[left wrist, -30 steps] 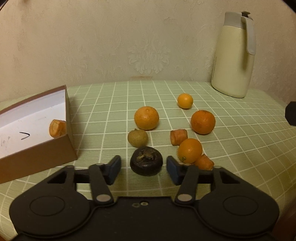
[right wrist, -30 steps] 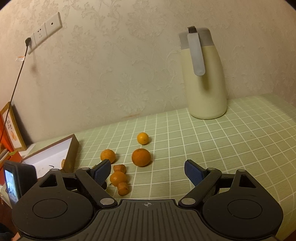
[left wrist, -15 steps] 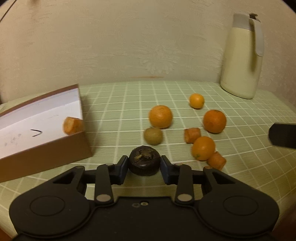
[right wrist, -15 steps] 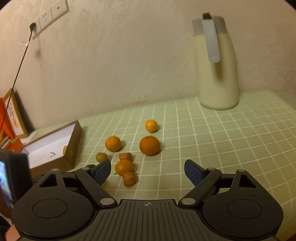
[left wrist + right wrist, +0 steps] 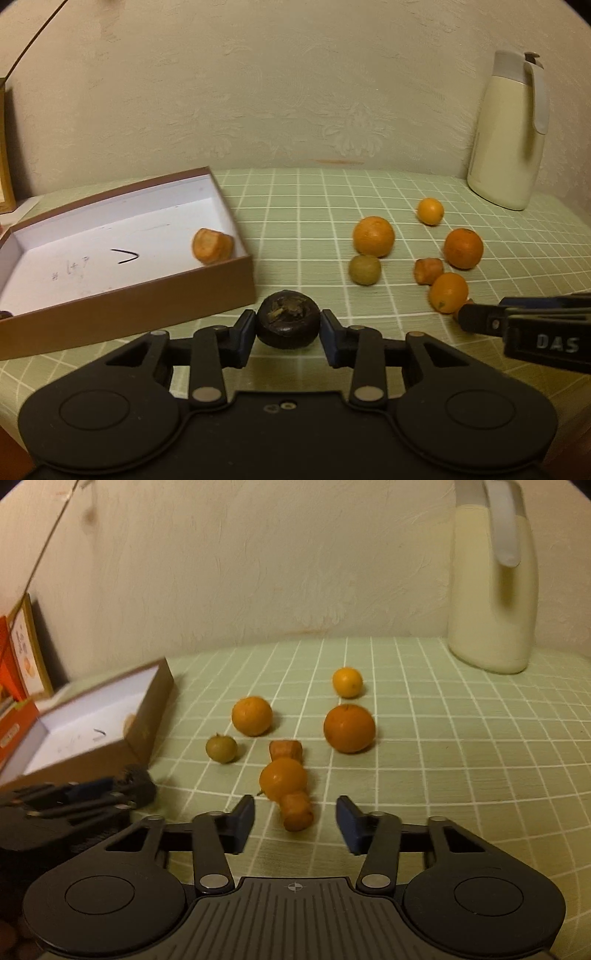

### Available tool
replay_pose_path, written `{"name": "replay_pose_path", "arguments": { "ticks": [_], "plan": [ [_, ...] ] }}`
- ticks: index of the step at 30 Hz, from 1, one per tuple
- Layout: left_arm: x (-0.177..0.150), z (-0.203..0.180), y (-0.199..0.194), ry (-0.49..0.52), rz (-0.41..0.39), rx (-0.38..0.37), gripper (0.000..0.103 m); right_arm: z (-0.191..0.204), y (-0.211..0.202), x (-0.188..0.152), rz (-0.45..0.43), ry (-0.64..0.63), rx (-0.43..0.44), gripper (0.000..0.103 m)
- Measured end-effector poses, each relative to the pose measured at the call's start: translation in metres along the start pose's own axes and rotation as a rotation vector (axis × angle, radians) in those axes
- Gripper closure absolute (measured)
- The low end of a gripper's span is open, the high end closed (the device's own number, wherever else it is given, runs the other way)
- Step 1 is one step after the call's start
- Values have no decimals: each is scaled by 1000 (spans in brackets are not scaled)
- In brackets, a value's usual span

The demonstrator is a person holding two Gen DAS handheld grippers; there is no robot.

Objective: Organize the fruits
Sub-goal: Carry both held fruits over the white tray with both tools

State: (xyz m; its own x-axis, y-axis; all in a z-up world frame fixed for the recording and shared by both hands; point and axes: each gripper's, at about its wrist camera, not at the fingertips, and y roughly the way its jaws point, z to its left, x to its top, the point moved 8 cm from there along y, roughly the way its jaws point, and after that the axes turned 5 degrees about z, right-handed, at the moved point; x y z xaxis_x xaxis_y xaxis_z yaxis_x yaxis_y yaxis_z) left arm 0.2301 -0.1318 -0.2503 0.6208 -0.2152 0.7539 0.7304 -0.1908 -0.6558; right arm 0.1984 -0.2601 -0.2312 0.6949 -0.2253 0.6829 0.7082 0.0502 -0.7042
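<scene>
My left gripper (image 5: 288,332) is shut on a dark round fruit (image 5: 288,319), held just off the green checked cloth next to the brown box (image 5: 147,295). A carrot piece (image 5: 212,245) lies inside the box. My right gripper (image 5: 295,821) is closing around another carrot piece (image 5: 297,810); its pads stand clear of it on both sides. That piece touches an orange (image 5: 282,777). Further back lie a third carrot piece (image 5: 286,749), a small green fruit (image 5: 221,748) and three more oranges (image 5: 252,715) (image 5: 349,728) (image 5: 347,682).
A tall cream jug (image 5: 491,583) stands at the back right against the wall. A picture frame and an orange carton (image 5: 18,657) lean at the far left behind the box. Bare cloth stretches to the right of the fruit.
The left jaws shut on the dark fruit and carried it left toward the box. The right gripper came down and forward to the near carrot piece, and its jaws narrowed around it.
</scene>
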Motion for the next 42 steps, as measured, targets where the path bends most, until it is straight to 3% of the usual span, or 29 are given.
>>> {"name": "replay_pose_path", "arguments": {
  "ticks": [7, 11, 19, 30, 42],
  "plan": [
    [-3, 12, -2, -17, 5, 8, 75, 1, 14, 0, 19, 0, -14, 68],
    [-3, 13, -4, -13, 0, 9, 75, 3, 19, 0, 21, -21, -43, 80],
    [1, 22, -10, -34, -14, 13, 75, 9, 14, 0, 7, -46, -47, 81],
    [9, 55, -50, -79, -76, 38, 75, 66, -33, 26, -119, -86, 116, 81],
    [14, 123, -100, -159, -159, 155, 75, 138, -62, 43, -228, -143, 258, 81]
  ]
}}
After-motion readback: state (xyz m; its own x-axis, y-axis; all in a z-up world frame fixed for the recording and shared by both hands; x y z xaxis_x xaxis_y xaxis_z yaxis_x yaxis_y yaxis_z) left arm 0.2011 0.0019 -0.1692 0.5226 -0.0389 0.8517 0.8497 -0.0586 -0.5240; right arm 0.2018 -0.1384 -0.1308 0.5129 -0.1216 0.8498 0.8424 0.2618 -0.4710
